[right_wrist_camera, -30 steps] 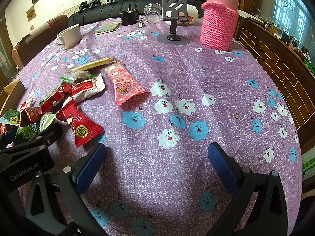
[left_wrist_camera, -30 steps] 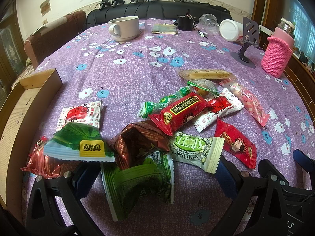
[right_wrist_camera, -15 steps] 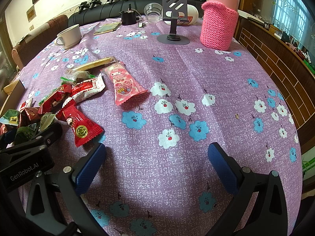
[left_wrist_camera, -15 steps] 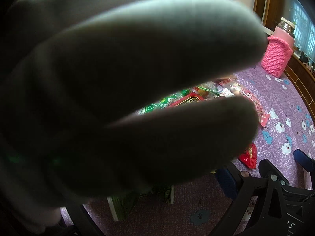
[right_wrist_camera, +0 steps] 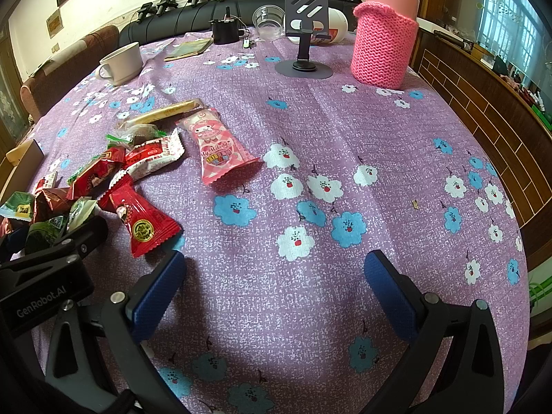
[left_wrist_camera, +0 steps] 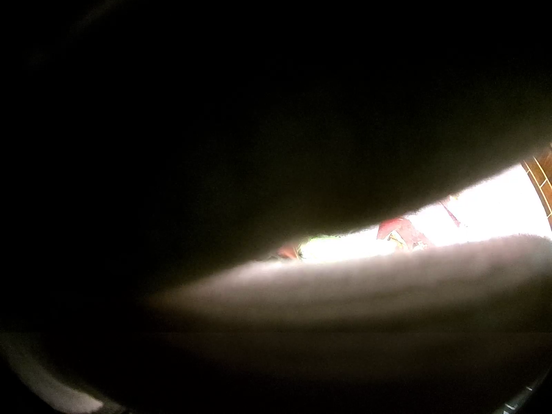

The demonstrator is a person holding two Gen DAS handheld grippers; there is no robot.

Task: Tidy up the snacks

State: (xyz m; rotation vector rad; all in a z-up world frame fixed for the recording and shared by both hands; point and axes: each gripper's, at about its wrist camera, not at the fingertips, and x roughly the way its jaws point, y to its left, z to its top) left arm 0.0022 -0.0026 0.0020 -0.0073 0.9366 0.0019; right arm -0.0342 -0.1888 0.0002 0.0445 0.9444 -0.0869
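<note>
In the right wrist view, several wrapped snacks lie in a pile on the purple flowered tablecloth (right_wrist_camera: pixel 345 131) at the left: a red packet (right_wrist_camera: pixel 145 222), a pink packet (right_wrist_camera: pixel 215 145), a red-and-white packet (right_wrist_camera: pixel 151 155) and green ones (right_wrist_camera: pixel 51 227). My right gripper (right_wrist_camera: pixel 274 289) is open and empty over bare cloth, right of the pile. The left gripper's black body (right_wrist_camera: pixel 51 269) shows at the lower left beside the snacks. The left wrist view is almost fully covered by a dark hand (left_wrist_camera: pixel 241 120); only a slit shows a red wrapper (left_wrist_camera: pixel 400 231).
At the back stand a pink knit-covered flask (right_wrist_camera: pixel 383 45), a phone stand (right_wrist_camera: pixel 303 34), a white cup (right_wrist_camera: pixel 122 62), a clear cup (right_wrist_camera: pixel 267 24) and a black item (right_wrist_camera: pixel 226 32). A cardboard box corner (right_wrist_camera: pixel 24 153) shows at the far left. The table edge runs down the right.
A hand has moved in front of the left wrist camera and now blocks nearly all of it. The right gripper and the snacks have not moved.
</note>
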